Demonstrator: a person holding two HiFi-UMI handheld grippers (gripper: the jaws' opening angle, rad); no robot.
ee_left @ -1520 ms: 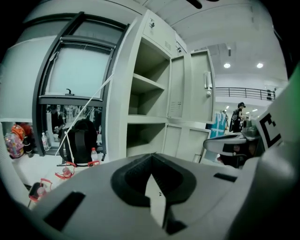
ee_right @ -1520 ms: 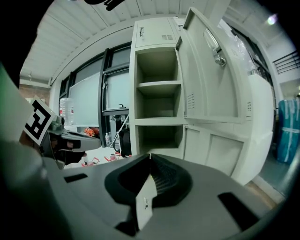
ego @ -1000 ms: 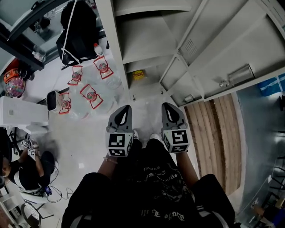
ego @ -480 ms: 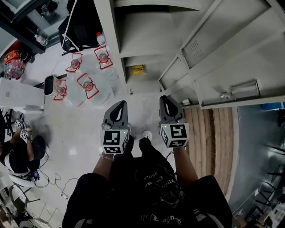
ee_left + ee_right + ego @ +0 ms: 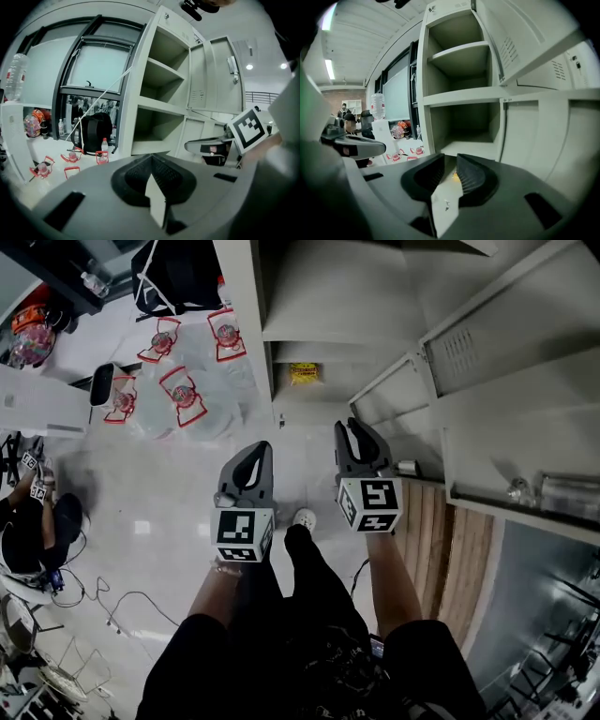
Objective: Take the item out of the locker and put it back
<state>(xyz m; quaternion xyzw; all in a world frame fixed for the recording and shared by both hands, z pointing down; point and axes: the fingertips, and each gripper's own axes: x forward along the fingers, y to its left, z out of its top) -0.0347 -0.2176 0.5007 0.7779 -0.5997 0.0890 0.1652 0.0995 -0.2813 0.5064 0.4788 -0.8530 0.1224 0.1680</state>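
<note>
The small yellow packet (image 5: 302,373) lies on the floor of the tall grey metal locker's (image 5: 242,324) lowest compartment, straight ahead of the right gripper (image 5: 354,430) and well clear of it. In the right gripper view it peeks through the gap between the jaws (image 5: 454,176). Nearest in, a white shoe (image 5: 304,518) shows between the two grippers. The left gripper (image 5: 256,452) rides side by side with its partner, jaws pressed together with nothing in them. The right gripper's jaws have just been opening and stand a narrow way apart, nothing gripped. To the right of the right gripper, brown wooden boards (image 5: 450,549) run beneath the open grey locker door (image 5: 478,343). Beyond the left gripper and to its left, clear bottles ringed by red frames (image 5: 178,395) stand on the pale floor. A black backpack (image 5: 183,273) sits farthest back.
</note>
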